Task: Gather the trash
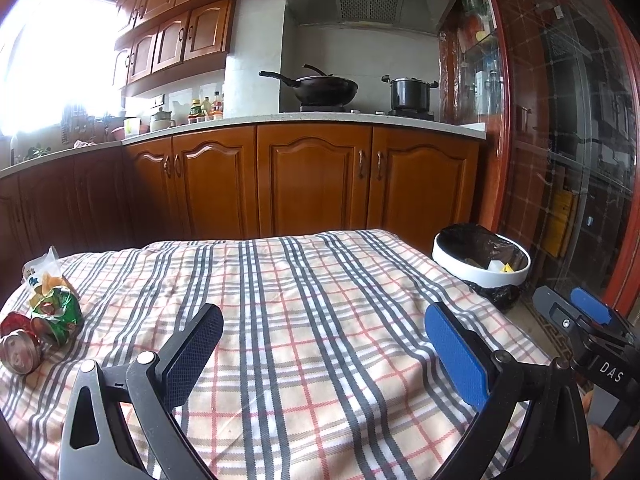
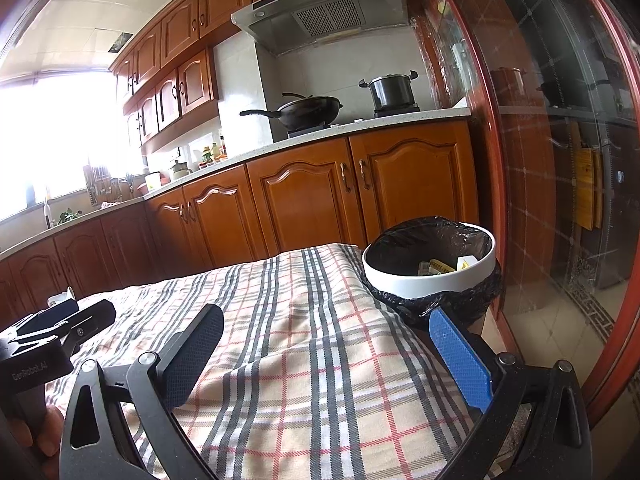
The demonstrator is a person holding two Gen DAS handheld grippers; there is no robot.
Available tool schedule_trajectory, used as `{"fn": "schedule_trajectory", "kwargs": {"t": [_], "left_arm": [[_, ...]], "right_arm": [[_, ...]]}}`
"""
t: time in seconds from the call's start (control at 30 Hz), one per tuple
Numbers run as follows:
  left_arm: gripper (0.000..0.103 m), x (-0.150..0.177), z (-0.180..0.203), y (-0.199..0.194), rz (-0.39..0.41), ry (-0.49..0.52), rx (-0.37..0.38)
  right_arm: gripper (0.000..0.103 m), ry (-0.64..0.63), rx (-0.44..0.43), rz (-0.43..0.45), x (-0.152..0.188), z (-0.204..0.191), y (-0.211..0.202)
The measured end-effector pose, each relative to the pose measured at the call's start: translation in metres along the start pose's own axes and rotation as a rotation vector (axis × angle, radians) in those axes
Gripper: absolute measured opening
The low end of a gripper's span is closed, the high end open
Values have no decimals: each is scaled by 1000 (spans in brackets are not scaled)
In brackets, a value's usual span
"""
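Woven cloth (image 1: 320, 320) (checked), glossy wood cabinets (image 1: 312, 184)

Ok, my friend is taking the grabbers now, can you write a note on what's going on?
Left gripper: open, holding nothing, over the checked cloth.
Right gripper: open, holding nothing, near the cloth's right edge.
Trash on the cloth at far left: a crushed can, a green wrapper and a clear bag, all bunched together.
Bin: beside the table's far right corner, black liner, some scraps already inside.
Left to do: pick up that pile and drop it in the bin.
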State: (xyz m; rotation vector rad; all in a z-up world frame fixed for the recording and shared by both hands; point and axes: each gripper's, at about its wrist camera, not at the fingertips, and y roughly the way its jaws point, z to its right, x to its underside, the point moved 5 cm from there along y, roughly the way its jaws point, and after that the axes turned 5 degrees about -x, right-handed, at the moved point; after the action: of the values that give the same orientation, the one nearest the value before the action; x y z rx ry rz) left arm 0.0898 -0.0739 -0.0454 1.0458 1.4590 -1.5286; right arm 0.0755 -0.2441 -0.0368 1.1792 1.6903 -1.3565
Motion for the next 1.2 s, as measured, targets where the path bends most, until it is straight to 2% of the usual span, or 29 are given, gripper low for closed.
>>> {"fn": "schedule_trajectory", "kwargs": {"t": [1.2], "left_arm": [[102,-1,-3,5,-8,4,-1]], "right_arm": [[103,-9,-22,-13,-1,3,4]]}}
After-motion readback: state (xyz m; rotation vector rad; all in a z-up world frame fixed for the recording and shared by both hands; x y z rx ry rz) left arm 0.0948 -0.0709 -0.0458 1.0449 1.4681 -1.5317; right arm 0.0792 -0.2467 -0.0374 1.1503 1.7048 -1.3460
